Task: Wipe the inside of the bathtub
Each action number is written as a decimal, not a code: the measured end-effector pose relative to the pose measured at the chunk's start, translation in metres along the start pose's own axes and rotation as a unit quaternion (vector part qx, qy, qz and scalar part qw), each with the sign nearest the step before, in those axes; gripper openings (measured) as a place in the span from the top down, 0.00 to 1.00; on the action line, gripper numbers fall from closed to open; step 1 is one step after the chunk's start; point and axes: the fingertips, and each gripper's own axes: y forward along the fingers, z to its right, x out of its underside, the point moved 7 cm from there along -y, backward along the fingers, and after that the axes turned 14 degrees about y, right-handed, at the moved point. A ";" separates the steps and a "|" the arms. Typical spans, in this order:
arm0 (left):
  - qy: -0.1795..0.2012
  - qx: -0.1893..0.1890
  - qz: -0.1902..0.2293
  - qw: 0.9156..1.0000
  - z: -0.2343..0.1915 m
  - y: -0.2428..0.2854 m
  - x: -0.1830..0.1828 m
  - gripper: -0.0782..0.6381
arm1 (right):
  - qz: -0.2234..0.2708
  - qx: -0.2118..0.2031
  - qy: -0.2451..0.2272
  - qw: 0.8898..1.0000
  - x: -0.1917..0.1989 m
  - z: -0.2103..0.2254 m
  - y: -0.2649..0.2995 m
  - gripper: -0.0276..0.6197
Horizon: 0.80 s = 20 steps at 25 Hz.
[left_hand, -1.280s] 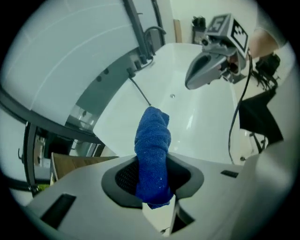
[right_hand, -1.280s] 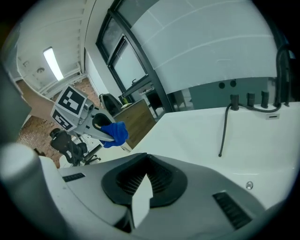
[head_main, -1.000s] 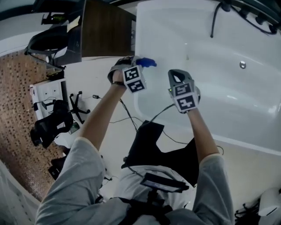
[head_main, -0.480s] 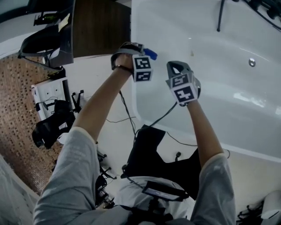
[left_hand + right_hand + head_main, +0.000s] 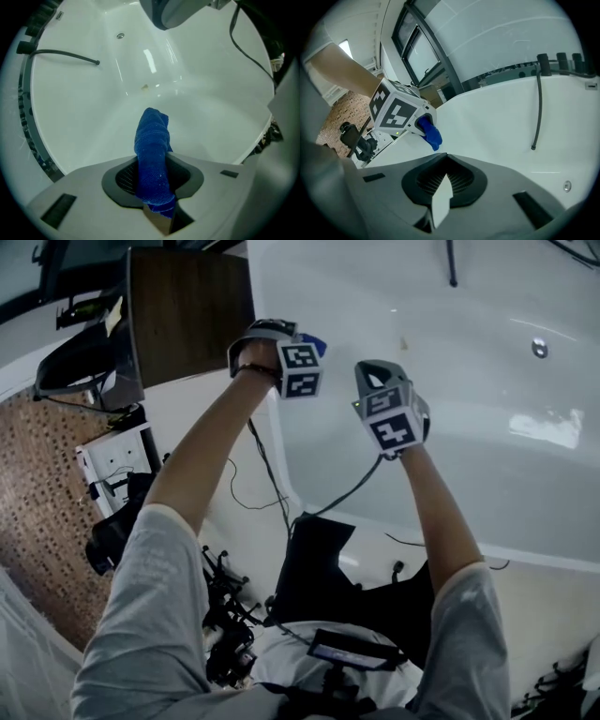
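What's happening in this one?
A person leans over a white bathtub with a gripper in each hand. The left gripper is clamped on a bunched blue cloth, held over the tub's inner wall; no contact shows. The right gripper, jaws together and empty, hovers beside it.

A pale floor [image 5: 173, 404] meets a patch of brown mosaic tiling [image 5: 37, 502], and thin black cables [image 5: 262, 465] trail across the floor. A dark wooden cabinet [image 5: 187, 306] stands at the upper left, with a low white unit [image 5: 117, 460] near it. A dark-framed window [image 5: 417, 51] is set beside a white wall [image 5: 501, 28].
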 end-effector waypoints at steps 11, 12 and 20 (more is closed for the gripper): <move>-0.012 0.009 -0.002 1.000 -0.039 0.016 0.008 0.72 | 0.005 0.034 0.030 0.999 0.006 0.039 0.008 0.94; -0.007 0.017 0.002 1.000 -0.030 0.016 0.001 0.72 | 0.006 0.037 0.034 0.999 0.008 0.040 0.007 0.94; 0.021 0.046 0.011 0.999 0.015 0.027 -0.040 0.72 | -0.004 0.037 0.052 0.998 0.026 0.042 0.008 0.94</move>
